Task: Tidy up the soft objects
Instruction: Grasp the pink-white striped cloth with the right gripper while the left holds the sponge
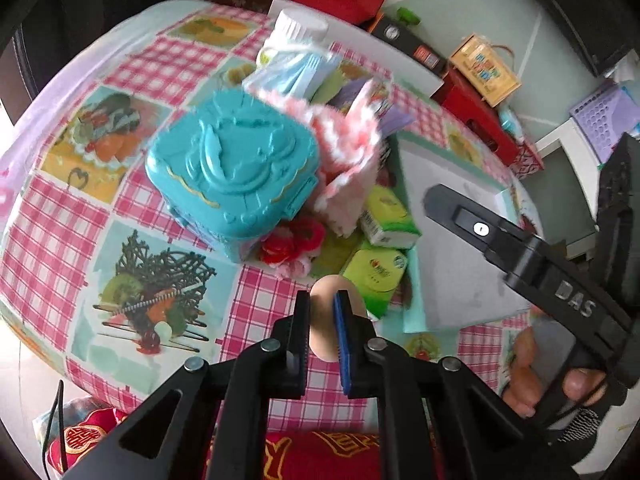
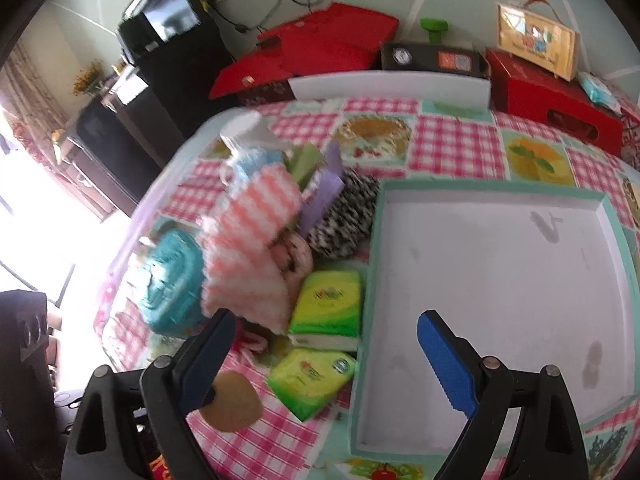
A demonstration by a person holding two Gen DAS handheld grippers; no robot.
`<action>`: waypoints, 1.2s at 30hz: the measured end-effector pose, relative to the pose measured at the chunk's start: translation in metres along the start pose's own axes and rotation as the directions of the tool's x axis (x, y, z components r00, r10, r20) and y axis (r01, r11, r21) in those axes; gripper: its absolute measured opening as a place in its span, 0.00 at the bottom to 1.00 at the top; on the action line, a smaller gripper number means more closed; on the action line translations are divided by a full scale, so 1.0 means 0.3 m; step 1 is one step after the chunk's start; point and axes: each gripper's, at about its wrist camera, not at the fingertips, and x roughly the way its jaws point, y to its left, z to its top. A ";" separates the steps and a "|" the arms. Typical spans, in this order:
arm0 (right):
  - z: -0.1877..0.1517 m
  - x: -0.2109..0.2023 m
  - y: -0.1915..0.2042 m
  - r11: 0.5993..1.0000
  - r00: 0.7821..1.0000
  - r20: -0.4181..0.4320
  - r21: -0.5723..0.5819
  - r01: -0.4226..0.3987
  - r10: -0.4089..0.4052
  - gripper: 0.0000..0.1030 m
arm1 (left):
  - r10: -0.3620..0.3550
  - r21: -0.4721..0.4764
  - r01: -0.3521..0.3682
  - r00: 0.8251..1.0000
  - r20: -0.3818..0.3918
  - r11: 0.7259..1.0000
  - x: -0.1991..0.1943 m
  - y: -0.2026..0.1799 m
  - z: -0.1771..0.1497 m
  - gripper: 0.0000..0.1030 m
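Soft tan sponge (image 1: 326,320): in the left wrist view the left gripper (image 1: 322,332) has its jaws squeezed tight on it, lifted over the table (image 1: 256,300). The grey tray (image 1: 460,264) lies to the right.

In the right wrist view the sponge (image 2: 234,402) shows near the left. The right gripper (image 2: 340,356) hangs with jaws wide open, holding nothing, above the tray's (image 2: 500,280) near edge. This looks like the carrying step. Next, I think, the sponge goes right into the tray.

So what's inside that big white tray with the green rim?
Nothing sits on the visible floor of the tray, only a few grey smudges. Its near edge is hidden behind the right gripper, whose open jaws hold nothing.
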 end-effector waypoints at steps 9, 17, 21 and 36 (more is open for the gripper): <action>0.029 -0.005 0.070 0.993 0.992 0.055 -0.049 -0.109 0.112 0.75 | -0.030 -0.048 0.038 0.986 0.163 0.998 -0.203 0.067 0.061 0.11; 0.024 0.096 0.138 0.989 0.995 -0.011 -0.109 -0.102 0.101 0.57 | 0.004 -0.142 0.030 0.974 0.228 0.989 -0.255 0.187 0.129 0.11; 0.032 0.134 0.162 0.986 0.995 -0.024 -0.133 -0.104 0.102 0.49 | 0.004 -0.156 0.032 0.974 0.227 0.987 -0.250 0.212 0.138 0.12; 0.028 0.177 0.179 0.985 0.996 -0.039 -0.152 -0.088 0.083 0.08 | 0.023 -0.184 0.017 0.977 0.210 0.983 -0.212 0.227 0.161 0.12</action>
